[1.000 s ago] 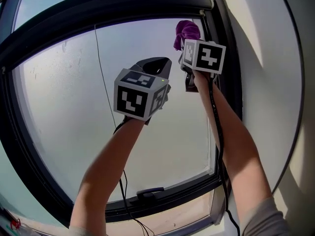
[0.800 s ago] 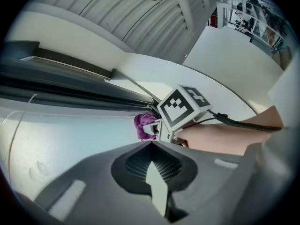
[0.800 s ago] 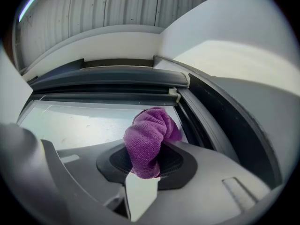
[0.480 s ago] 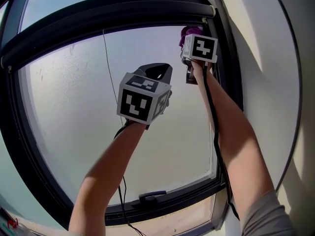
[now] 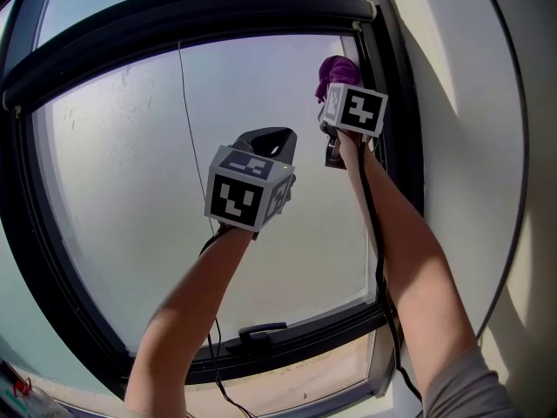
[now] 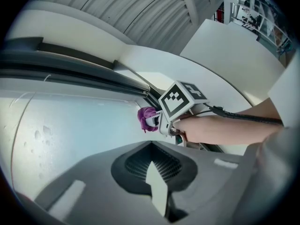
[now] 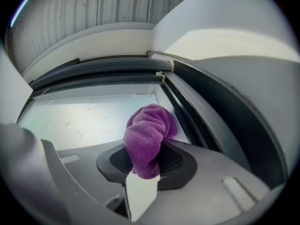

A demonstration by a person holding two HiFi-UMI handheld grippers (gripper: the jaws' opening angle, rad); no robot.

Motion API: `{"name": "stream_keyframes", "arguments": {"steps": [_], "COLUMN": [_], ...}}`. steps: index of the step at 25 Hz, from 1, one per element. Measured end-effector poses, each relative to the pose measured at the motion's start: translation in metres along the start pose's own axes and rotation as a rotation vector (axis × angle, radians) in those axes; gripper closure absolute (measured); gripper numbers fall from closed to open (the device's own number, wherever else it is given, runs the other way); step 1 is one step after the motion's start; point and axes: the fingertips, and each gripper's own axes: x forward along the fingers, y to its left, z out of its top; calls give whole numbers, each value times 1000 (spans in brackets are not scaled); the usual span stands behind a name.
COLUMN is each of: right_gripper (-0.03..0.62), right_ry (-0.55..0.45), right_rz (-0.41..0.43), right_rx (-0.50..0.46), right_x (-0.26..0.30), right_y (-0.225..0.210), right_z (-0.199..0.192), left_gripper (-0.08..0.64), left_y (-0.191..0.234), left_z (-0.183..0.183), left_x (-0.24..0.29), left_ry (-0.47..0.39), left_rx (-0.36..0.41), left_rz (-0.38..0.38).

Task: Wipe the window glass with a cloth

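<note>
Now the right claw (image 7: pixel 143 176) pinches the purple cloth (image 7: pixel 149 135) near one o'clock of the window glass (image 5: pixel 130 190), and the left claw (image 6: pixel 157 191) is closed, empty.

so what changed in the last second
The right gripper, shut on the purple cloth, moved up toward the top right corner of the window glass, then came back down a little. The left gripper stayed shut and empty in front of mid-pane.

purple cloth (image 7: pixel 145 144), black window frame (image 5: pixel 174 26), pale grey glass (image 5: pixel 113 190)
</note>
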Motion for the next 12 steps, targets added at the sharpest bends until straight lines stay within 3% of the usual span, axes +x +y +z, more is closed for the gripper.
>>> {"name": "stream_keyframes", "arguments": {"steps": [12], "right_gripper": [459], "right_ry": [55], "right_rz": [8], "right_rx": [87], "right_x": [-58], "right_y": [-26], "right_z": [-112], "left_gripper": [560], "left_y": [-62], "left_z": [-90], "left_x": [-19], "left_ry": [149], "left_rx": [-27], "left_rz": [-75]}}
